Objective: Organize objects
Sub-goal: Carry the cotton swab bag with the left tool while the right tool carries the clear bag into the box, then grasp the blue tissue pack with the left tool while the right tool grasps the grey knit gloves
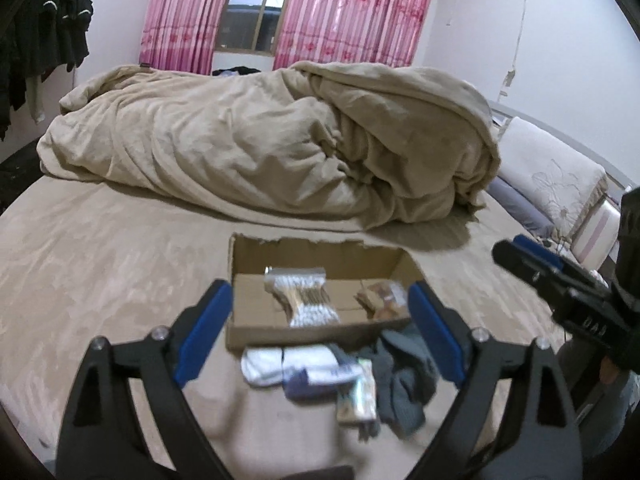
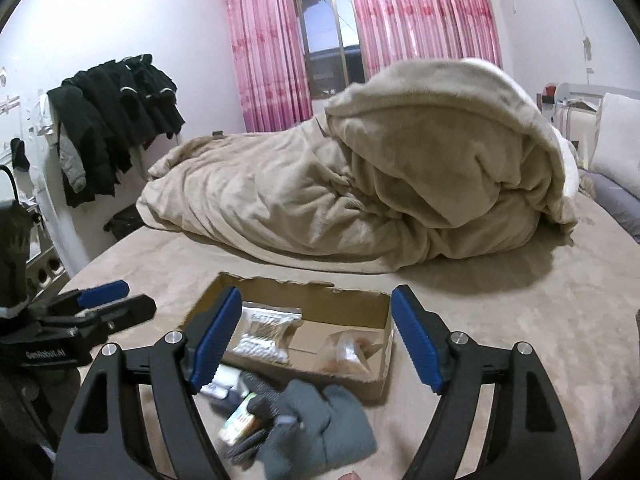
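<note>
Here is a wide bed (image 1: 100, 248) under a beige plush sheet, and a big rumpled beige duvet (image 1: 280, 144) is heaped across its far half. Behind it pink curtains (image 1: 352, 12) hang either side of a window (image 1: 252, 16) that shows dark outside. Dark jackets (image 2: 116, 120) hang in a bunch by the pale wall on the left, and a white pillow (image 1: 548, 176) lies at the right edge of the bed. Down on the sheet, an open cardboard box (image 1: 308, 254) with a torn back wall sits in front of the duvet. Inside it a clear bag of cotton swabs (image 1: 304, 300) lies to the left, and a second clear packet with something brownish (image 2: 352, 354) lies to the right. Just in front of the box there is a small pile: white socks (image 1: 276, 364), a grey sock (image 1: 404, 384) beside them, and a small greenish packet (image 1: 358, 396) lying among them. The pile is blurred, so finer detail is lost. The left tool (image 1: 320, 332) hangs above the pile, jaws spread wide, nothing in them. The right tool (image 2: 316, 344) hovers over the box's near edge and the socks, also gaping and empty.
</note>
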The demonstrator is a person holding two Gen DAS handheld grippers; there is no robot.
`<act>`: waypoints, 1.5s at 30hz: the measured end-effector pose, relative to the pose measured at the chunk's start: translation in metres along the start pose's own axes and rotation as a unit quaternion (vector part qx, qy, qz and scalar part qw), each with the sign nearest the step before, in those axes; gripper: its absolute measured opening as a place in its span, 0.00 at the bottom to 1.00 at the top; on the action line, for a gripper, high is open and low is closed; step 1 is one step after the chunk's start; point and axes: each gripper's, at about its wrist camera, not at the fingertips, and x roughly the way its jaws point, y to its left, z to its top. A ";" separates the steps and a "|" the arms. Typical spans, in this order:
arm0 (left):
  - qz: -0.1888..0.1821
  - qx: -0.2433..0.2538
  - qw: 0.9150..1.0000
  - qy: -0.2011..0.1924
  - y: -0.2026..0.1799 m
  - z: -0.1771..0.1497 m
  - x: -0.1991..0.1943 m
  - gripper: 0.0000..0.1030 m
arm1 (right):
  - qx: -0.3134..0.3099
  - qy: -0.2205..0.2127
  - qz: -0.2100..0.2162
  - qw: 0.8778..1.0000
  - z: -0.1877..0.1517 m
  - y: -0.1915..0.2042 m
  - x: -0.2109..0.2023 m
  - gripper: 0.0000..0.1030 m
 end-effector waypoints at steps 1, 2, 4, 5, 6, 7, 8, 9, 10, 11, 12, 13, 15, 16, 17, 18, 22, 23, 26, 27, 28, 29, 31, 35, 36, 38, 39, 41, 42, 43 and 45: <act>-0.002 0.002 1.000 0.001 -0.002 -0.005 -0.005 0.88 | 0.001 -0.003 0.003 1.000 -0.001 0.002 -0.007 0.78; -0.004 0.004 1.000 0.002 -0.004 -0.009 -0.008 0.88 | 0.001 -0.004 0.005 1.000 -0.003 0.004 -0.013 0.78; -0.004 0.008 1.000 0.009 -0.006 -0.021 -0.013 0.88 | 0.000 -0.008 0.010 1.000 -0.009 0.006 -0.026 0.78; -0.002 0.010 1.000 0.013 -0.007 -0.028 -0.014 0.88 | 0.002 -0.008 0.012 1.000 -0.013 0.007 -0.031 0.78; 0.001 0.010 1.000 0.019 -0.007 -0.036 -0.014 0.88 | 0.004 -0.006 0.013 1.000 -0.018 0.007 -0.034 0.78; 0.002 0.010 1.000 0.024 -0.006 -0.043 -0.013 0.88 | 0.005 -0.003 0.013 1.000 -0.022 0.007 -0.035 0.78; 0.004 0.009 0.999 0.034 -0.005 -0.051 -0.009 0.88 | 0.004 0.003 0.010 1.000 -0.028 0.006 -0.035 0.78; 0.003 0.007 0.999 0.041 -0.004 -0.055 -0.005 0.88 | 0.004 0.010 0.009 1.000 -0.034 0.005 -0.032 0.78; 0.001 0.004 0.999 0.052 -0.003 -0.062 0.001 0.88 | 0.005 0.016 0.009 1.000 -0.039 0.004 -0.030 0.78; 0.002 0.002 0.998 0.063 -0.002 -0.067 0.008 0.88 | 0.008 0.024 0.009 1.000 -0.044 0.002 -0.026 0.78; 0.002 -0.001 0.998 0.070 -0.001 -0.071 0.013 0.88 | 0.012 0.035 0.008 0.999 -0.050 0.000 -0.019 0.78; 0.002 -0.003 0.997 0.073 0.000 -0.075 0.016 0.88 | 0.015 0.043 0.007 0.999 -0.056 -0.002 -0.015 0.78; -0.002 -0.007 0.997 0.078 0.001 -0.079 0.023 0.88 | 0.022 0.055 0.006 0.998 -0.066 -0.007 -0.006 0.78; -0.004 -0.009 0.997 0.080 0.001 -0.081 0.027 0.88 | 0.024 0.061 0.004 0.998 -0.071 -0.009 -0.001 0.78; -0.005 -0.010 0.997 0.080 0.001 -0.082 0.030 0.88 | 0.027 0.068 0.003 0.997 -0.076 -0.011 0.005 0.78; -0.004 -0.011 0.997 0.080 0.001 -0.083 0.032 0.88 | 0.029 0.074 0.001 0.997 -0.081 -0.013 0.009 0.78; 0.003 -0.016 0.996 0.086 0.001 -0.087 0.047 0.88 | 0.031 0.093 0.002 0.995 -0.095 -0.018 0.027 0.78; 0.002 -0.016 0.996 0.087 0.001 -0.088 0.050 0.88 | 0.031 0.098 0.003 0.995 -0.097 -0.018 0.030 0.78; 0.006 -0.012 0.996 0.089 -0.001 -0.089 0.061 0.88 | 0.031 0.112 0.007 0.993 -0.107 -0.019 0.042 0.78; 0.007 -0.011 0.996 0.088 -0.002 -0.089 0.064 0.88 | 0.031 0.117 0.008 0.993 -0.110 -0.020 0.045 0.78; 0.006 -0.011 0.996 0.088 -0.002 -0.089 0.067 0.88 | 0.032 0.122 0.008 0.992 -0.113 -0.020 0.048 0.78; 0.005 -0.011 0.996 0.088 -0.001 -0.089 0.068 0.88 | 0.032 0.126 0.009 0.991 -0.115 -0.021 0.051 0.78; 0.004 -0.010 0.996 0.089 -0.001 -0.090 0.074 0.87 | 0.035 0.135 0.010 0.990 -0.120 -0.024 0.058 0.78; 0.004 -0.009 0.995 0.098 -0.003 -0.092 0.087 0.77 | 0.042 0.151 0.025 0.987 -0.131 -0.027 0.075 0.78; 0.005 -0.008 0.995 0.099 -0.003 -0.093 0.089 0.73 | 0.052 0.160 0.033 0.985 -0.135 -0.029 0.079 0.78; 0.008 -0.006 0.996 0.093 -0.003 -0.094 0.090 0.68 | 0.052 0.159 0.038 0.985 -0.137 -0.028 0.080 0.77; 0.009 -0.004 0.996 0.089 -0.003 -0.094 0.089 0.63 | 0.050 0.157 0.039 0.986 -0.136 -0.027 0.080 0.76; 0.010 -0.005 0.996 0.084 -0.002 -0.094 0.087 0.59 | 0.054 0.154 0.046 0.985 -0.137 -0.027 0.078 0.73; 0.011 -0.007 0.996 0.084 -0.001 -0.094 0.086 0.57 | 0.057 0.153 0.048 0.985 -0.137 -0.028 0.076 0.70; 0.012 -0.007 0.996 0.083 -0.001 -0.094 0.085 0.56 | 0.060 0.151 0.049 0.985 -0.137 -0.029 0.075 0.67; 0.017 -0.007 0.997 0.081 0.000 -0.094 0.081 0.55 | 0.064 0.143 0.046 0.987 -0.135 -0.030 0.069 0.59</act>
